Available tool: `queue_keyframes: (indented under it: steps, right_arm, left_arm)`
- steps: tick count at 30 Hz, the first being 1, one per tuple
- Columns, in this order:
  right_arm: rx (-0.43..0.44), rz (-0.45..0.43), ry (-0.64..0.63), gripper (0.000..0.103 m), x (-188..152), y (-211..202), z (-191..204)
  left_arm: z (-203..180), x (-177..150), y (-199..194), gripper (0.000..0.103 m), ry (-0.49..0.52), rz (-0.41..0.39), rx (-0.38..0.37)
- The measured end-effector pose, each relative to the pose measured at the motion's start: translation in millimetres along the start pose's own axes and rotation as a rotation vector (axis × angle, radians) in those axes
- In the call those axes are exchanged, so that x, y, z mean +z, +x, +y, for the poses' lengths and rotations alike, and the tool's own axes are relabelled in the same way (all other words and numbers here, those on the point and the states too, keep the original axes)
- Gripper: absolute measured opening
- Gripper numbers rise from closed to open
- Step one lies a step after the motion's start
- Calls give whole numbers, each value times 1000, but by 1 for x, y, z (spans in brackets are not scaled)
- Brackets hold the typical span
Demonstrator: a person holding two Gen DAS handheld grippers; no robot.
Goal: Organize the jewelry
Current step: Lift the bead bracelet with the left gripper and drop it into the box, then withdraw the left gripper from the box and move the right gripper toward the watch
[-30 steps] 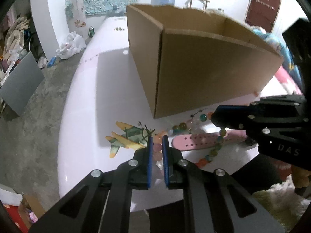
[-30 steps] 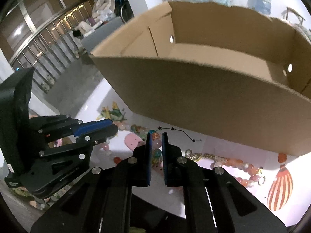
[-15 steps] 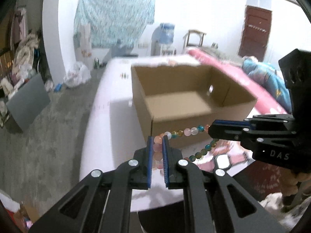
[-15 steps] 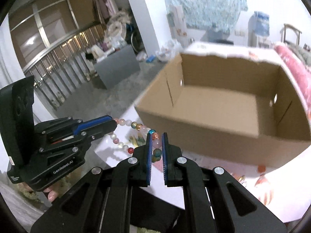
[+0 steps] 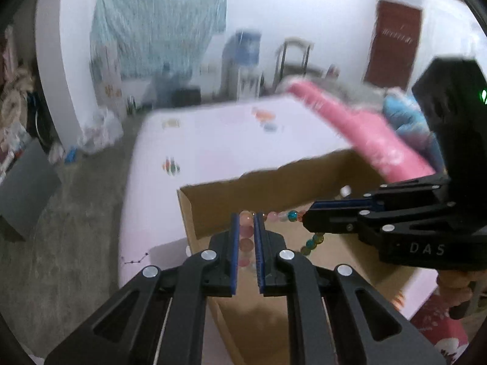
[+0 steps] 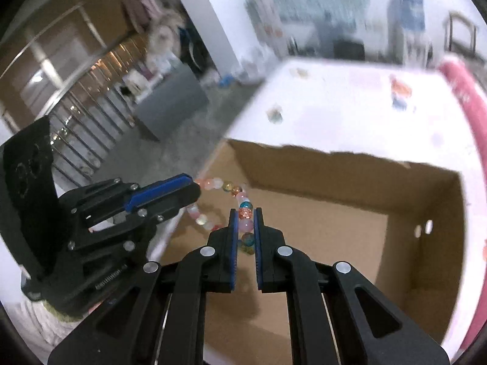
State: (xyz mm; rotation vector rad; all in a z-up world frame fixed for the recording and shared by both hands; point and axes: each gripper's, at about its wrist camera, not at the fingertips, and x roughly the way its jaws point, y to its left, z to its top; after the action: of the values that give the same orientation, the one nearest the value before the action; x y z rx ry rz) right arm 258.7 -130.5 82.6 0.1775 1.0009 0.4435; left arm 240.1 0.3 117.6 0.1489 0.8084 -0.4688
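1. Since the earlier view, both of your tools have lifted the bead bracelet off the table and carried it up over the cardboard box, so you now look down into the open box rather than at its side
2. Your left tool is clenched on pale pink beads of the strand; your right tool is clenched on an orange and a pink bead
3. Between the two tools the bracelet hangs in the air above the box's near corner, one run pulled fairly straight and a second run sagging below it
4. Expect the strand to be light and limp, with hard, smooth, round beads that could roll out of a loose pinch, so grip squarely across a bead
5. I judge the cord could be the weak point: avoid pulling your hands further apart
6. Next step is probably to lower it into the box and let go, one tool after the other
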Motion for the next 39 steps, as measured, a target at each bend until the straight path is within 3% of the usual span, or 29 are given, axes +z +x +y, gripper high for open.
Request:
queue_keyframes:
  steps: [3,6,10,15,19,22,25,29,34,39]
  right_arm:
    - [-16,100,55,8,18,43,-21]
    - [-12,146,92,12,25,68,-33]
    - [-12,148,124,23,24,74,-37]
    - [-15,87,117,25,23,43,-43]
    - [-48,-61,62,46,8,-16,-28]
    - [-80,-201,30,65,-26,-70,-13]
    - [-135,-295,19,77,-65,-106,-2]
    - [-252,-367,6,95,-126,-122,15]
    - [-397,-339,5,95,-189,-106,20]
    - [-481,-276,26,95,-235,-82,14]
  left_arm:
    - [7,8,41,9,4,94,33]
    - [10,11,66,10,18,150,74]
    - [17,9,67,11,10,142,81]
    - [22,3,29,27,-16,70,90]
    - [30,-15,-27,60,-45,-21,111]
    - [35,-42,-69,83,-60,-84,136]
    - [33,-80,-95,97,-81,-107,146]
    - [23,-128,-89,98,-102,-40,163]
    - [7,-186,-49,98,-138,103,178]
    - [-15,-216,-46,98,-171,108,61]
